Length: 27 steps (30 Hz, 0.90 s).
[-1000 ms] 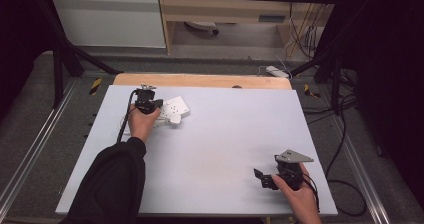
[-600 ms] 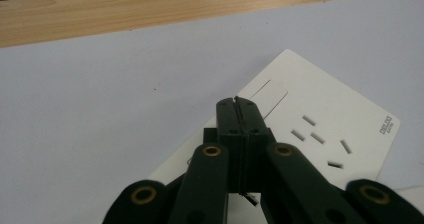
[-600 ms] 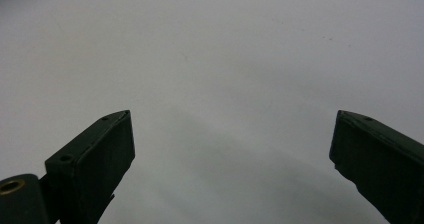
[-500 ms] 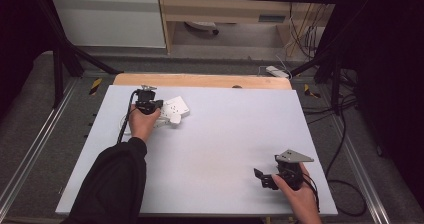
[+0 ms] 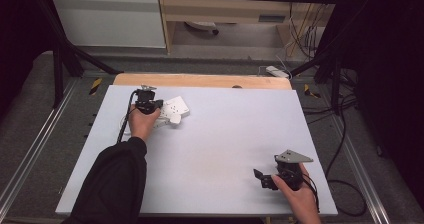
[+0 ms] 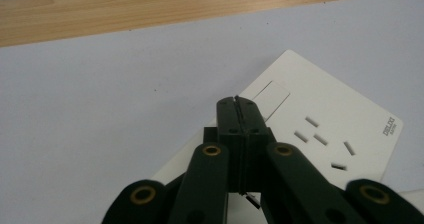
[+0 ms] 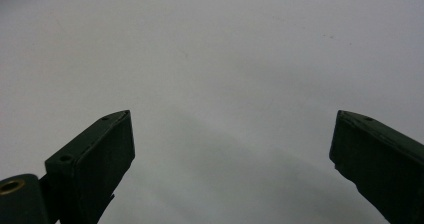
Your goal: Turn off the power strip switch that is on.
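A white socket plate [image 6: 320, 129] lies flat on a pale table [image 5: 225, 149], just ahead of and partly under the left gripper [image 6: 236, 106]. The plate is a thin, smooth, roughly square panel with rounded corners, turned at an angle to the table's edge. Its face carries five small dark slots grouped toward the side right of the jaws, a plain raised rectangle like a rocker switch close to the jaw tips, and a small grey brand mark in the far right corner, too small to read. In the high view the plate [image 5: 172, 111] sits just to the right of the left gripper [image 5: 148, 104], near the table's far edge, where a strip of bare wood [image 6: 150, 6] shows beyond the pale surface. The left gripper is clenched: its two black jaws are pressed together with nothing between them, their tips over the plate's near corner; whether they touch it cannot be told. The right gripper [image 5: 265, 176] is well apart from the plate, at the near right of the table, with its jaws spread wide over bare surface, grasping nothing.
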Motion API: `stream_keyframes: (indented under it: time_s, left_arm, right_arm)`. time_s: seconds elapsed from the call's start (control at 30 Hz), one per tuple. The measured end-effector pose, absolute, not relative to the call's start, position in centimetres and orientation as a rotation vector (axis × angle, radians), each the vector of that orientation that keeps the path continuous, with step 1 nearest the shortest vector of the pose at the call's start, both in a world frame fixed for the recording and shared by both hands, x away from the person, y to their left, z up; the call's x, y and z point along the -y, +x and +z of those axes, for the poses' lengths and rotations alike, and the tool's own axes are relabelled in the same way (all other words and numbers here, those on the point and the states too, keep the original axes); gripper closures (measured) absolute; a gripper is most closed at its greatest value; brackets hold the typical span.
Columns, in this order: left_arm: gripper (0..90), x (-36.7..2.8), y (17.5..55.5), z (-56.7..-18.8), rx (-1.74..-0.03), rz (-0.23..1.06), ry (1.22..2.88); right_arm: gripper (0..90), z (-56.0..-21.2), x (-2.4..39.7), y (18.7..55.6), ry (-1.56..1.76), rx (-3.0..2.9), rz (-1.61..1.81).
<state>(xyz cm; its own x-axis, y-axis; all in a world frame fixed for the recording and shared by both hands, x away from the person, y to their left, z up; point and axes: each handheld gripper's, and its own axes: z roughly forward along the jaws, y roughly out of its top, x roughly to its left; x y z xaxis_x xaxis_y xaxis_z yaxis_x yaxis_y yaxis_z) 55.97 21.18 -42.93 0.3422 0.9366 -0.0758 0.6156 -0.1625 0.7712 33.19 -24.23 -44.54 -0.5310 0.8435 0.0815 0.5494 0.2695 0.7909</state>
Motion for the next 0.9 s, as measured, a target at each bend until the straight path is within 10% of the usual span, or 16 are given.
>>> stream_keyframes:
  time_s: [0.9]
  left_arm:
    - [90.0,-20.58,55.94,-43.08,-1.361,0.581,1.893]
  right_arm:
    - [4.4,-44.63,24.16,33.25,1.259,-2.199,1.134]
